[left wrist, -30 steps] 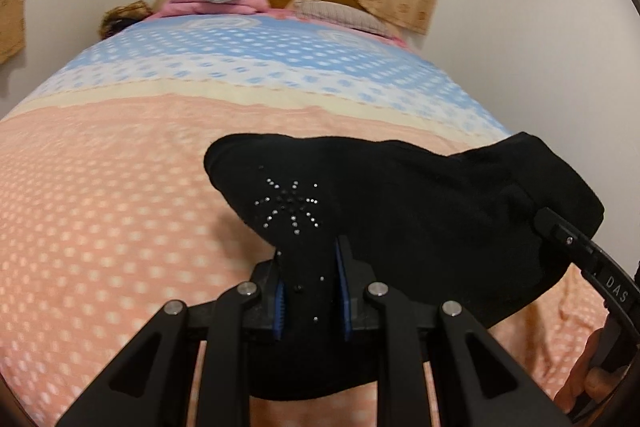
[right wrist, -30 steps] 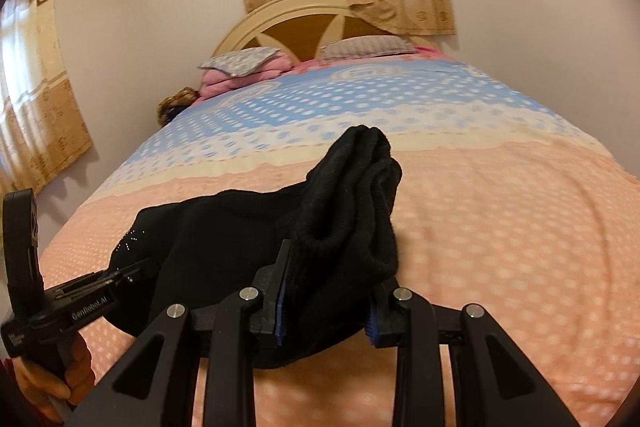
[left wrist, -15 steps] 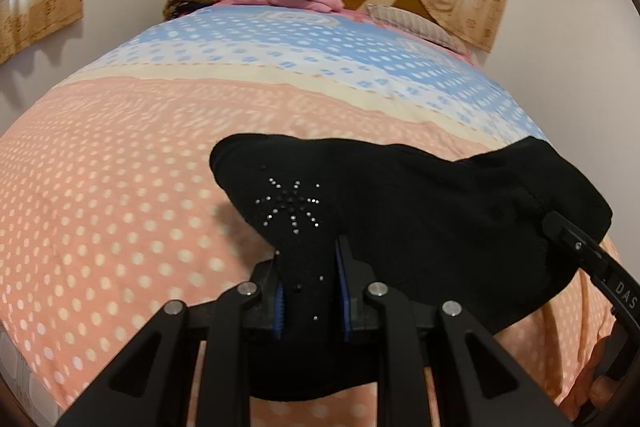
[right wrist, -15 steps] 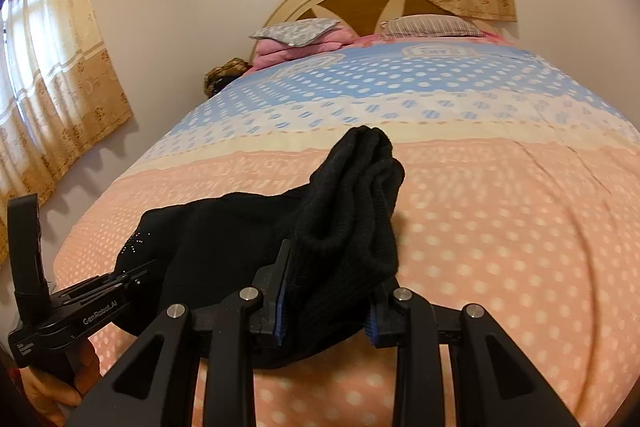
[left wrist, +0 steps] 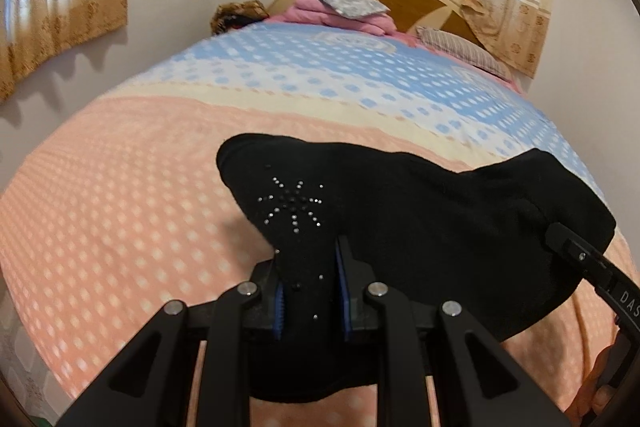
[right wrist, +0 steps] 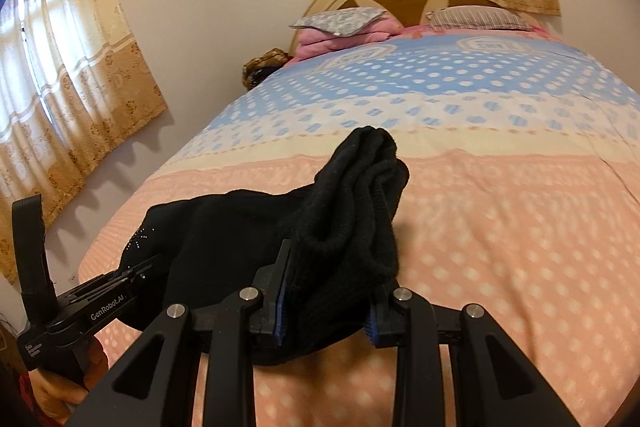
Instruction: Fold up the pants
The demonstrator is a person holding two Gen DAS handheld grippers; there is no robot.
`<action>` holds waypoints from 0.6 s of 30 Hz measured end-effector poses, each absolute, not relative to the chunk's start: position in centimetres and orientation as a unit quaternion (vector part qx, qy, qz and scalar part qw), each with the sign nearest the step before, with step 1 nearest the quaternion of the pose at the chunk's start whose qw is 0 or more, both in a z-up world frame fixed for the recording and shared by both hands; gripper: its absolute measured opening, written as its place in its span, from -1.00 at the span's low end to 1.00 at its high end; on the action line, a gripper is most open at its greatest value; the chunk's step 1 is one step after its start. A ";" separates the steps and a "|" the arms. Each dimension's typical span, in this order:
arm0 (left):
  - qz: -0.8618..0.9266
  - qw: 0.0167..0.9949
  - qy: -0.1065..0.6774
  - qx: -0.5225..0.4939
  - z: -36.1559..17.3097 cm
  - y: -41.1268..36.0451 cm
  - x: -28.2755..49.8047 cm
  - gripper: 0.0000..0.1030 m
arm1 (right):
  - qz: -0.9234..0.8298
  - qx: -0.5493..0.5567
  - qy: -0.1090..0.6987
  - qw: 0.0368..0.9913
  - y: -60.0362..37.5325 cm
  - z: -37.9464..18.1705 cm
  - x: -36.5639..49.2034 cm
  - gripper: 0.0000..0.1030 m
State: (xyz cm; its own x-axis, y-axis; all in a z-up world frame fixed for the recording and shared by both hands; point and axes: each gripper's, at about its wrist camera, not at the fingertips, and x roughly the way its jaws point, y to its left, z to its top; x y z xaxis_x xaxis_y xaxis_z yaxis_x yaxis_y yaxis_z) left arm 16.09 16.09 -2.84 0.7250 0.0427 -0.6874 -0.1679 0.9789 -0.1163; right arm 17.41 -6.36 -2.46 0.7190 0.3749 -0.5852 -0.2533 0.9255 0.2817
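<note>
I am clamping the left gripper (left wrist: 310, 291) narrowly on the black pants (left wrist: 420, 227), just below their rhinestone starburst (left wrist: 292, 203). My right gripper (right wrist: 326, 301) is pinching a thick bunched fold of the same pants (right wrist: 352, 223), which are hanging between both tools above the bed (right wrist: 500, 227). I am reading "GenRobot.AI" on the left tool and "DAS" on the right. Since a second ago, both cameras are swinging leftward, showing more of the side curtain (right wrist: 68, 75).

Left hand-held gripper (left wrist: 310, 287) clamped on black pants (left wrist: 420, 219), right hand-held gripper (right wrist: 326, 301) clamped on a bunched fold, both level, side by side
</note>
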 end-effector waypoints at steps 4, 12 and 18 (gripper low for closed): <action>0.078 0.929 0.356 -0.071 -2.4 17.8 17.0 -0.59 | 0.185 0.092 0.330 0.921 -4.1 -2.3 19.2 -0.41; 0.111 0.932 0.343 -0.047 -2.4 20.3 18.9 -0.59 | 0.200 0.096 0.327 0.918 -0.3 -2.8 22.4 -0.41; 0.117 0.924 0.364 -0.027 -4.7 20.3 20.5 -0.59 | 0.191 0.104 0.346 0.913 0.5 -4.8 24.5 -0.41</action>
